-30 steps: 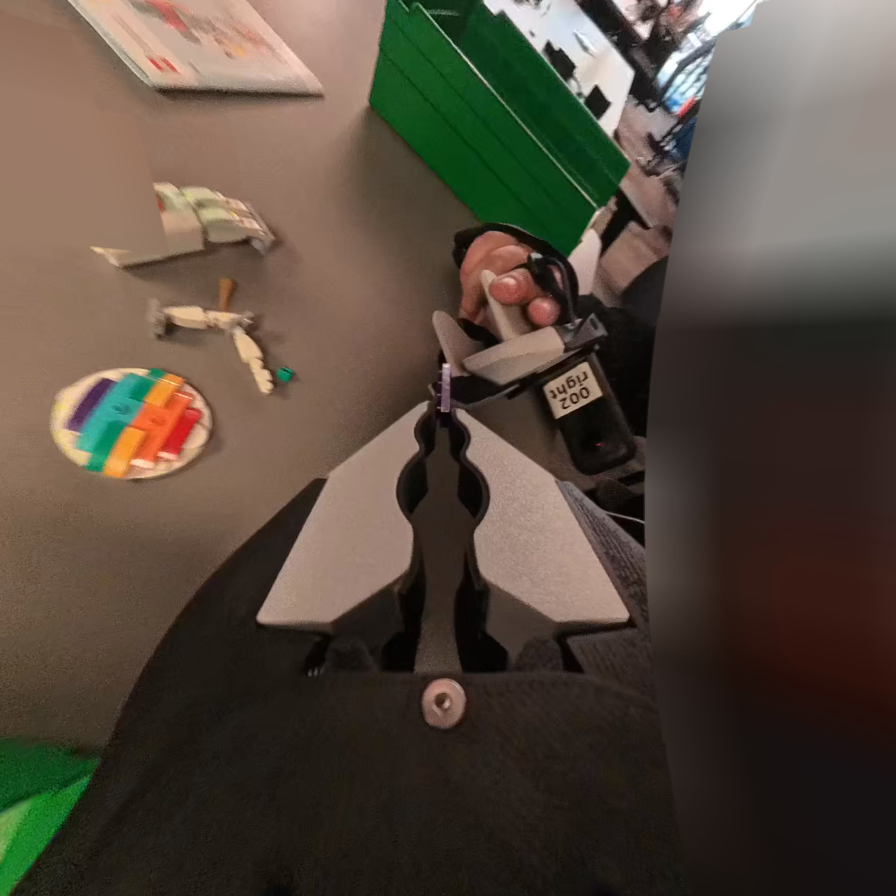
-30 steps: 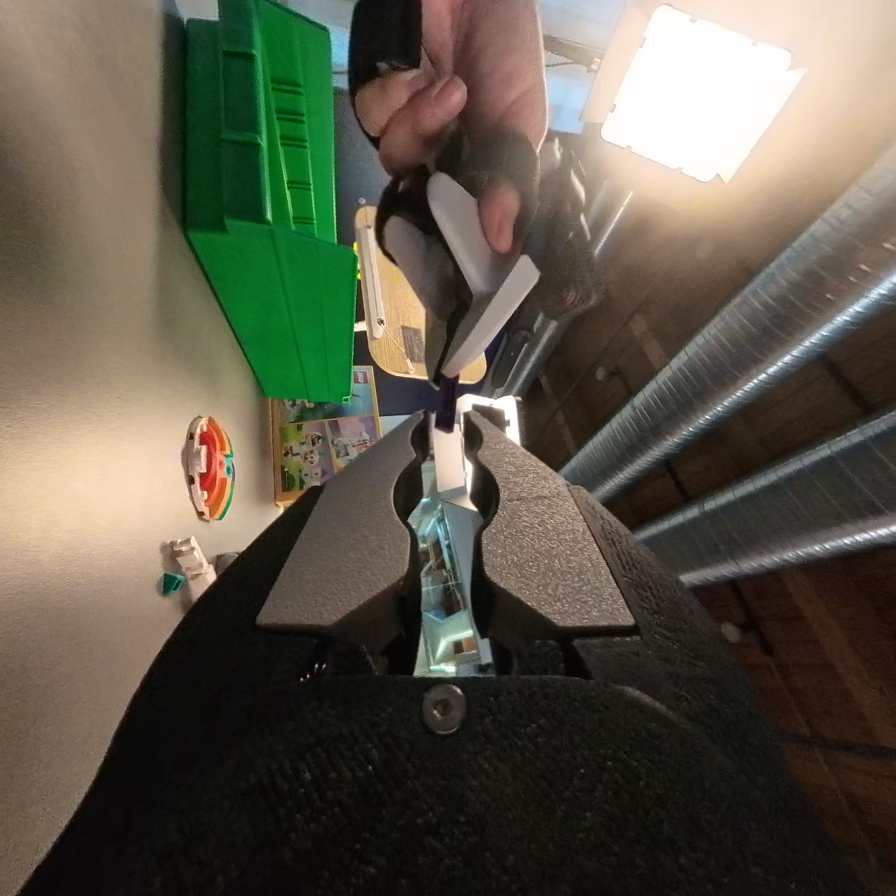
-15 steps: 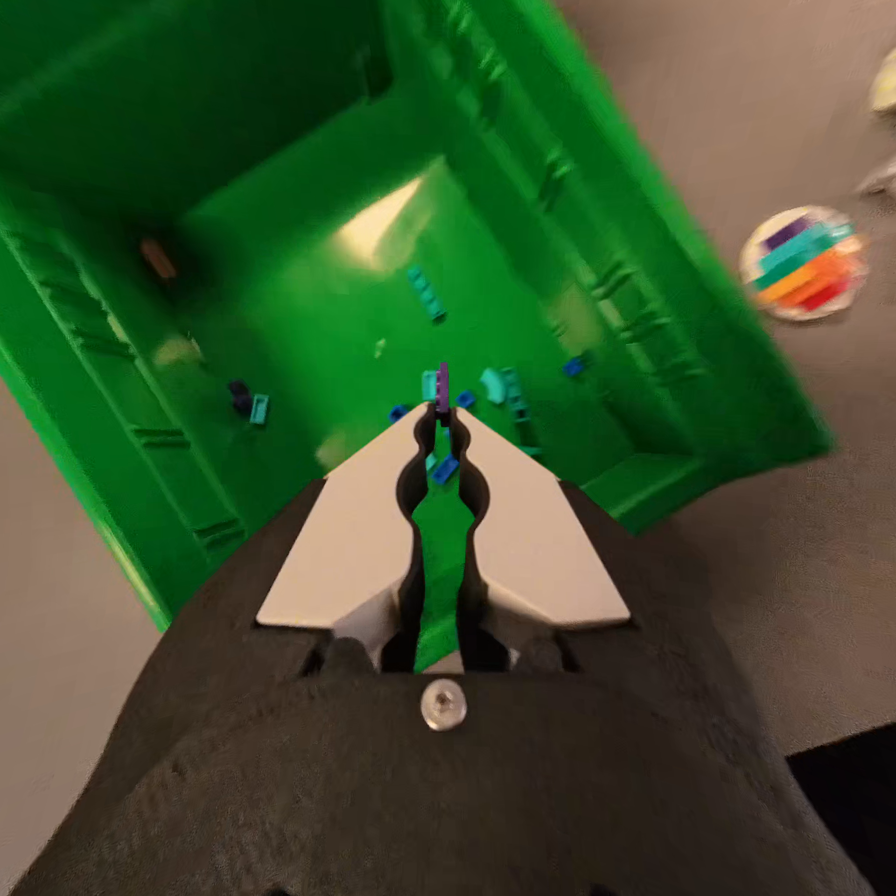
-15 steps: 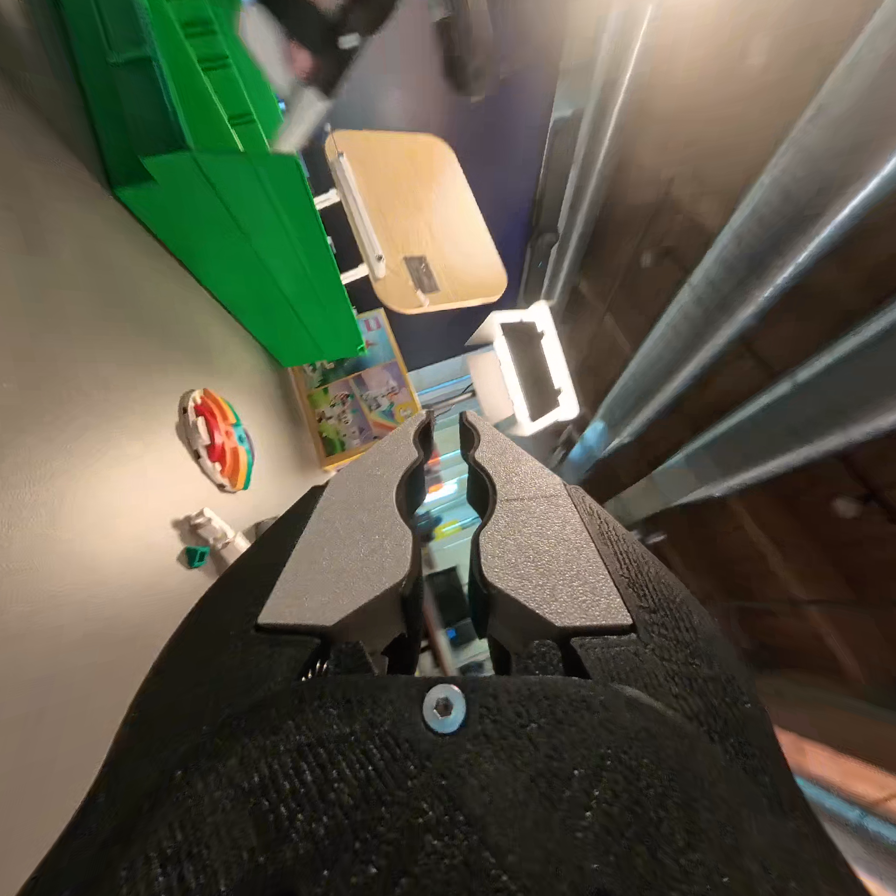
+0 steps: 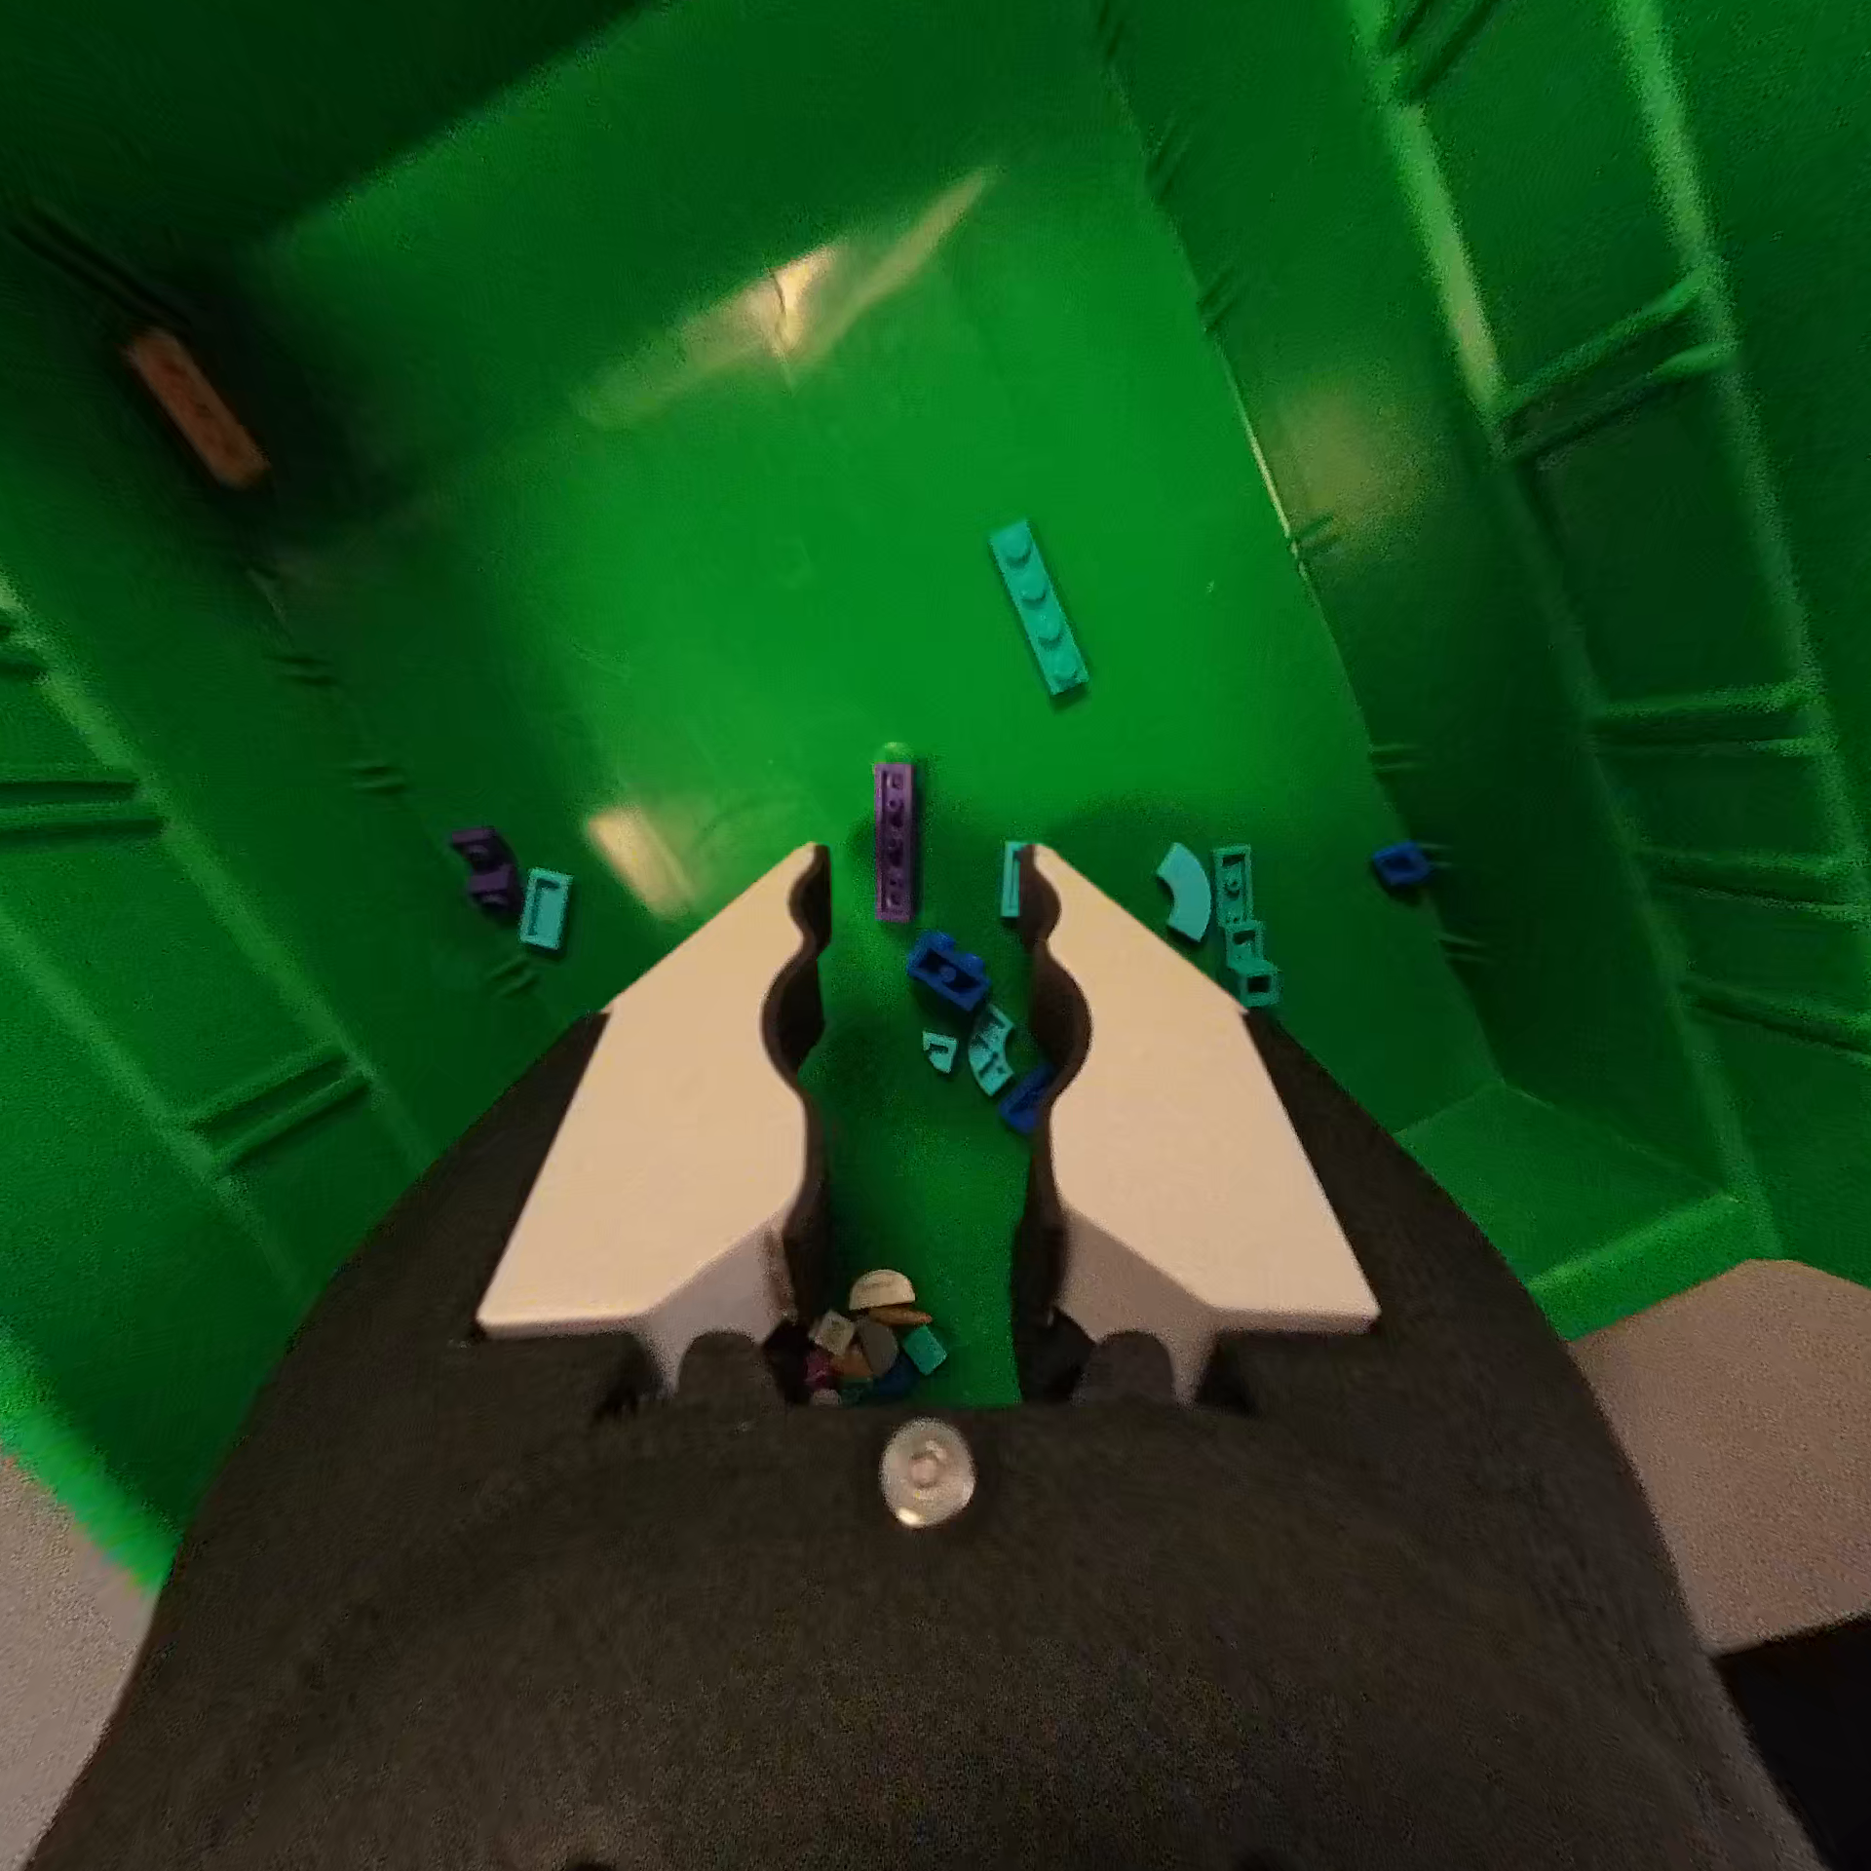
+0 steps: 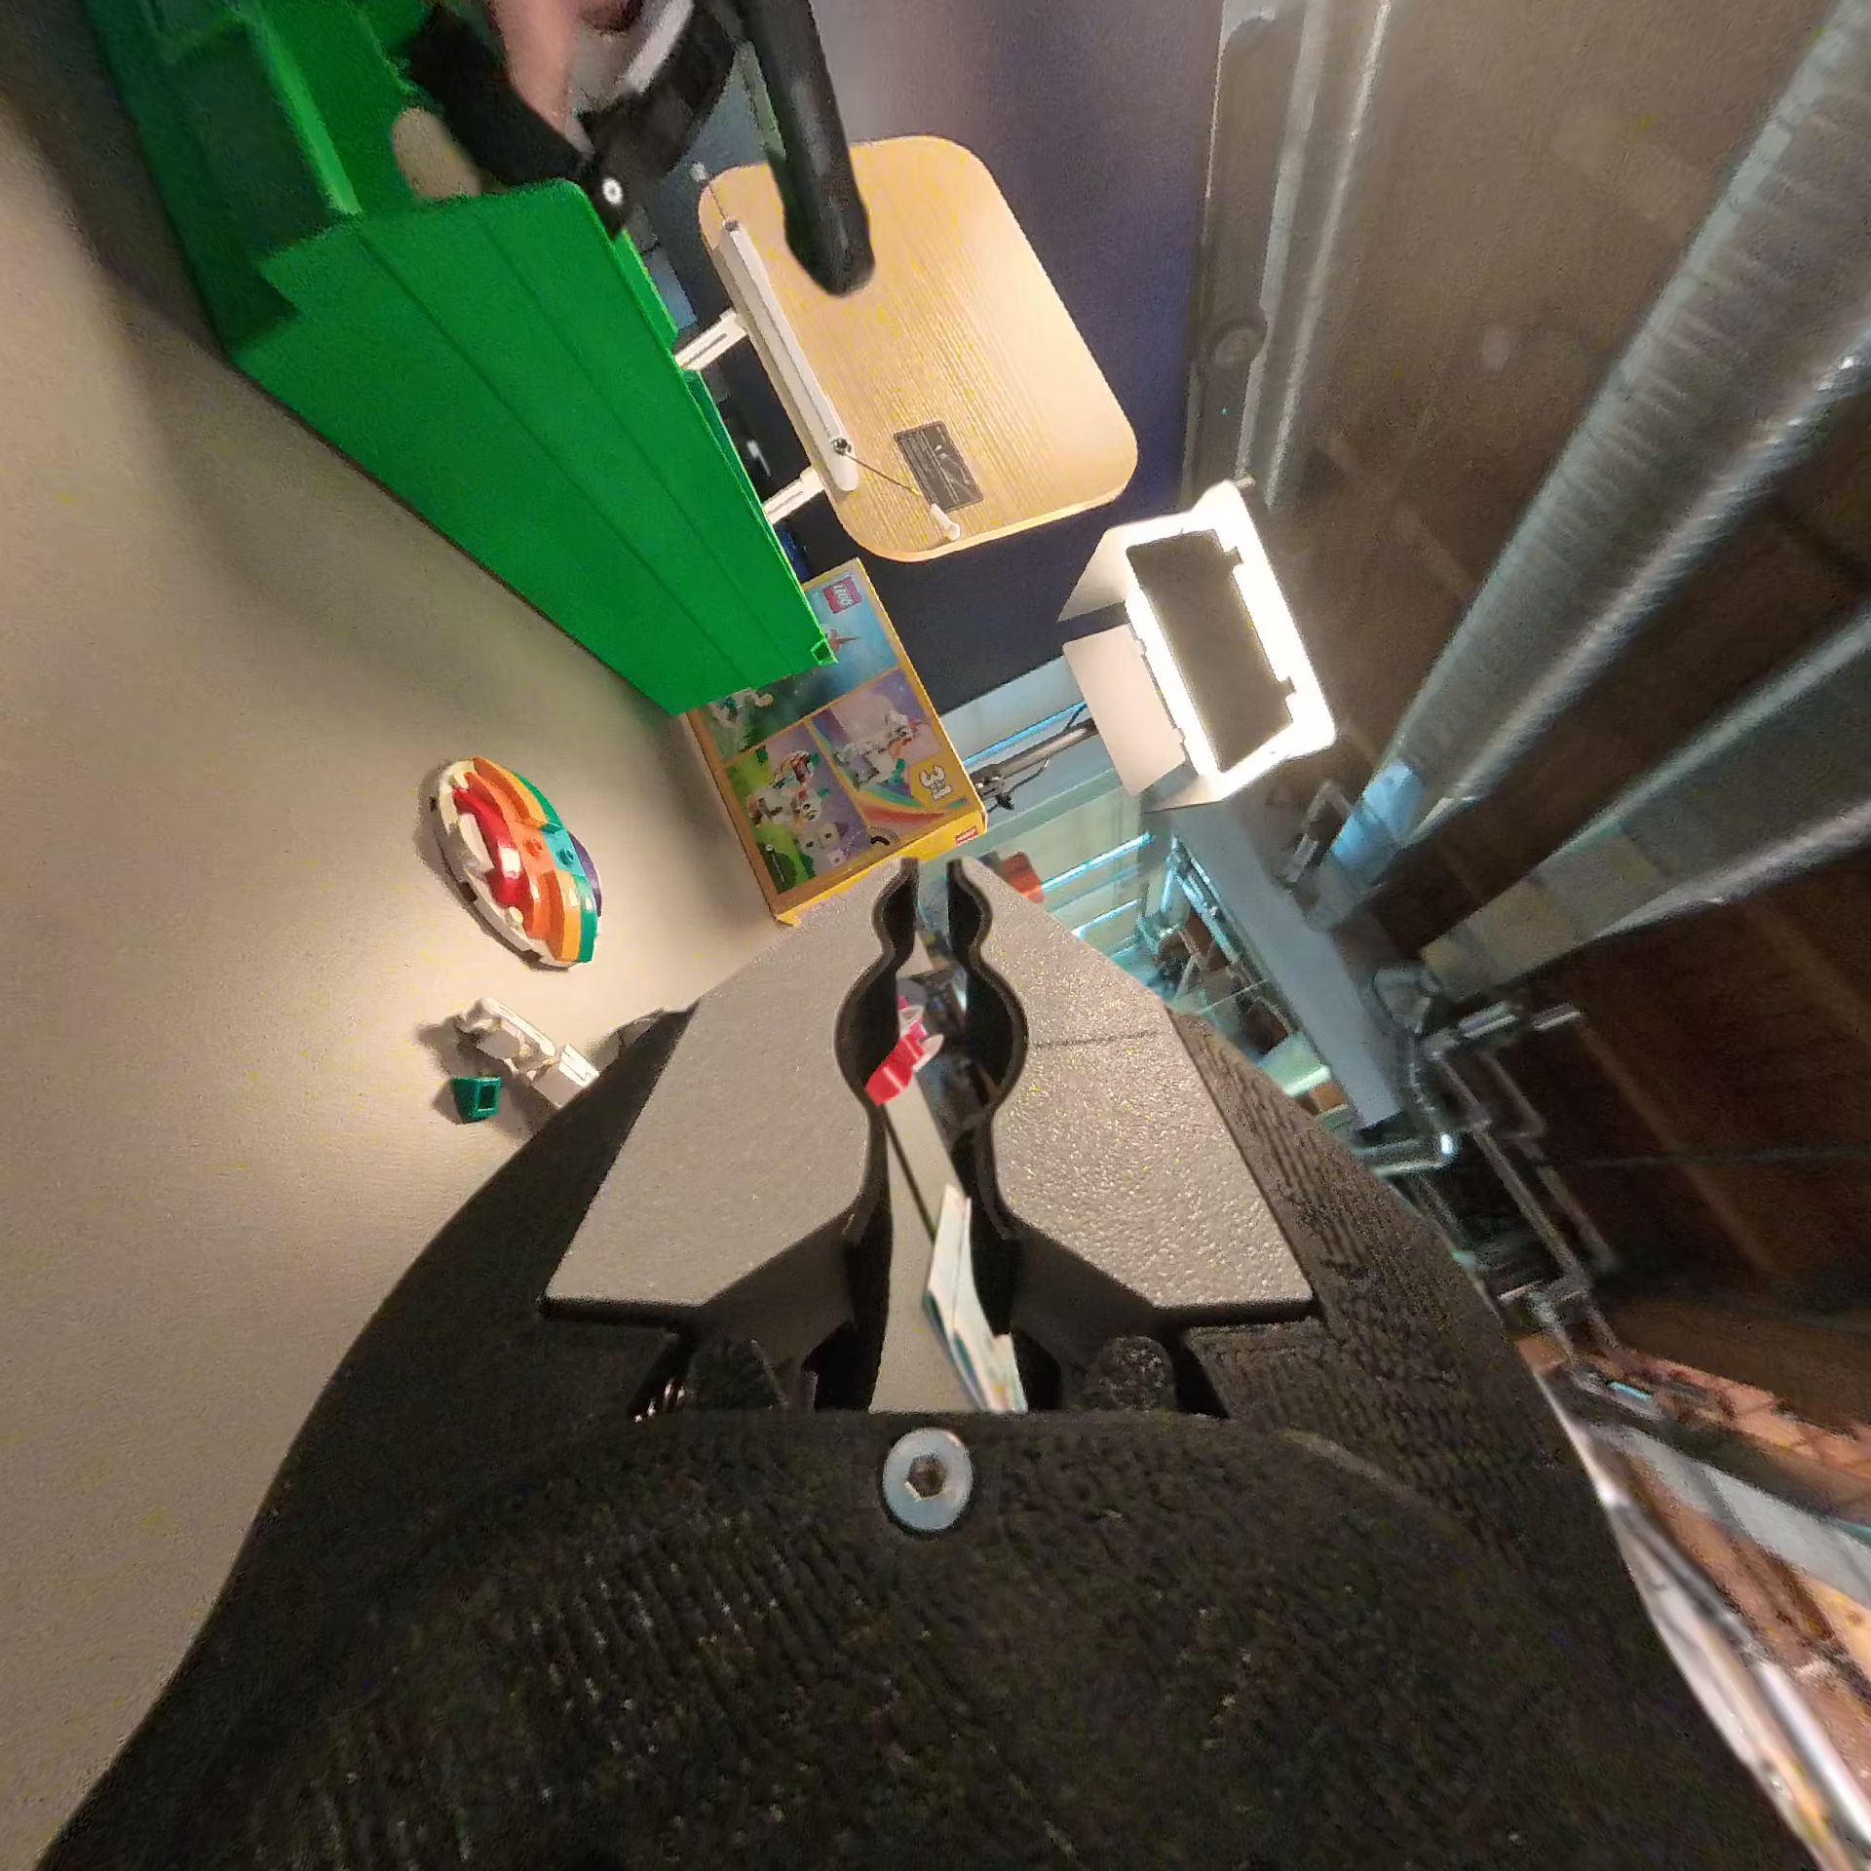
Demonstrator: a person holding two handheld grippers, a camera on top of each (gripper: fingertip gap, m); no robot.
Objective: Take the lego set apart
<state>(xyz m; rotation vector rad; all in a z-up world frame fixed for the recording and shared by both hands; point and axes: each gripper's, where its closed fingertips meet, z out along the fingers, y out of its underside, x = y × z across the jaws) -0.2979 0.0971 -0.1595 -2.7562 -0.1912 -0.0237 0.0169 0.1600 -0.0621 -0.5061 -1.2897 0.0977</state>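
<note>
In the left wrist view my left gripper (image 5: 921,856) is open and empty, pointing down into the green bin (image 5: 709,506). A purple plate (image 5: 896,840) lies on the bin floor just beyond the fingertips. In the right wrist view my right gripper (image 6: 931,876) is shut with only a thin slit and holds nothing, up off the table. The round rainbow lego build (image 6: 516,861) lies on the grey table (image 6: 202,709). White lego parts (image 6: 516,1048) and a small green piece (image 6: 474,1099) lie close by. The left gripper (image 6: 628,101) shows at the top, above the bin.
Loose pieces lie on the bin floor: a teal plate (image 5: 1038,607), a blue brick (image 5: 947,972), dark purple bricks (image 5: 486,861) and a small pile (image 5: 871,1336). The green bin (image 6: 486,354) stands on the table beside the lego box (image 6: 830,749). The left gripper's tips are roughly 35 cm from the right gripper's. Measured from the fingertips, the small green piece (image 6: 474,1099) is 10 cm or so from the right gripper and 30 cm from the left.
My left gripper swung from the right gripper over the bin with the purple plate, then opened; the plate now lies in the bin. My right gripper let go of it and drew away.
</note>
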